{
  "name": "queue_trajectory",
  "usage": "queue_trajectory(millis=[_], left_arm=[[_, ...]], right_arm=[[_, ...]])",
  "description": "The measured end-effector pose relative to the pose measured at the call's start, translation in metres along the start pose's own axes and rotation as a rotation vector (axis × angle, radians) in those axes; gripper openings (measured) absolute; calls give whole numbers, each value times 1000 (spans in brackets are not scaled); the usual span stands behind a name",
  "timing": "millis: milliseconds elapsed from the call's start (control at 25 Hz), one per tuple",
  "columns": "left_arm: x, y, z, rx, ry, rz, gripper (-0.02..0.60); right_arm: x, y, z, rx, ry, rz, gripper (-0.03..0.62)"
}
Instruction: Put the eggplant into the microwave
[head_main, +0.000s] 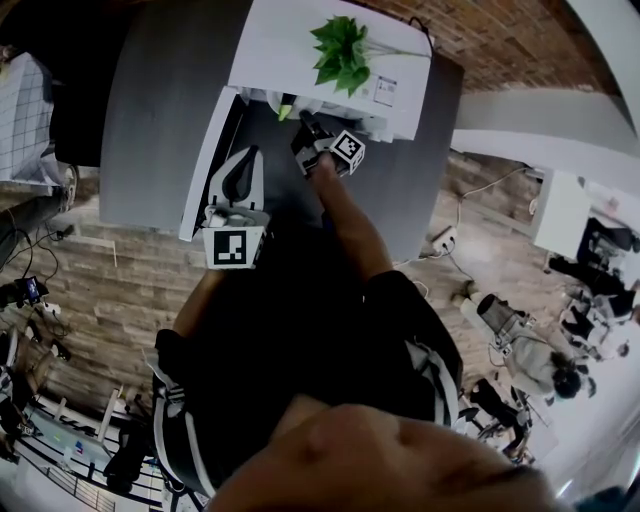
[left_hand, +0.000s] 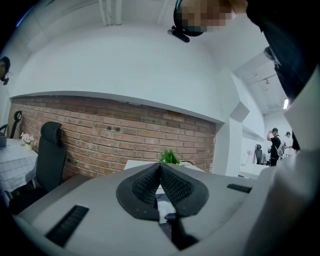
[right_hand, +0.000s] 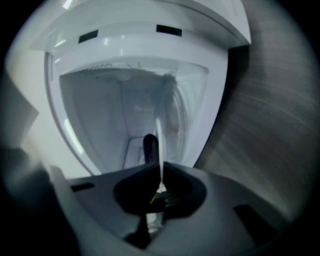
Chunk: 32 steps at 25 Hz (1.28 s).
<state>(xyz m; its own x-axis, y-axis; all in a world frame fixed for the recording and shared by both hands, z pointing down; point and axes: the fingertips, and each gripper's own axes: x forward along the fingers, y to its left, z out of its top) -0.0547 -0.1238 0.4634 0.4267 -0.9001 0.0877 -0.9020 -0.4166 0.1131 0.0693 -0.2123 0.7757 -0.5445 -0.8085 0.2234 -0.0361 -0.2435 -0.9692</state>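
Observation:
The white microwave (head_main: 330, 75) stands on a dark grey table (head_main: 150, 120) with its door (head_main: 205, 170) swung open to the left. My right gripper (head_main: 305, 128) is at the mouth of the oven, shut on the eggplant (head_main: 287, 104). In the right gripper view the dark eggplant (right_hand: 150, 145) sticks out past the jaw tips of the right gripper (right_hand: 160, 167) into the white cavity (right_hand: 110, 115), with a bit of green stalk between the pads. My left gripper (head_main: 243, 160) hovers by the door, shut and empty. Seen in its own view, the left gripper (left_hand: 160, 166) has its pads meeting.
A green plant (head_main: 342, 50) sits on top of the microwave. The open door juts out along the table's left part. A black chair (left_hand: 50, 150) stands by the brick wall. People (head_main: 540, 360) and a white desk (head_main: 560, 210) are off to the right.

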Motion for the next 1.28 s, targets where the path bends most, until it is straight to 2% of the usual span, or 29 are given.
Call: queue_trajectory(millis=[400,880,1280], left_arm=[[7,8,-10,-17,43,8,35],[12,10,-14,-31,55,2,35],[15,11,-14,-41,50,2,35]], right_arm=[[24,-3,16,18,-31,-12,40],[34,-2,25,14,-39,-48,40],[42,-1,27,-59,-10,-127,41]])
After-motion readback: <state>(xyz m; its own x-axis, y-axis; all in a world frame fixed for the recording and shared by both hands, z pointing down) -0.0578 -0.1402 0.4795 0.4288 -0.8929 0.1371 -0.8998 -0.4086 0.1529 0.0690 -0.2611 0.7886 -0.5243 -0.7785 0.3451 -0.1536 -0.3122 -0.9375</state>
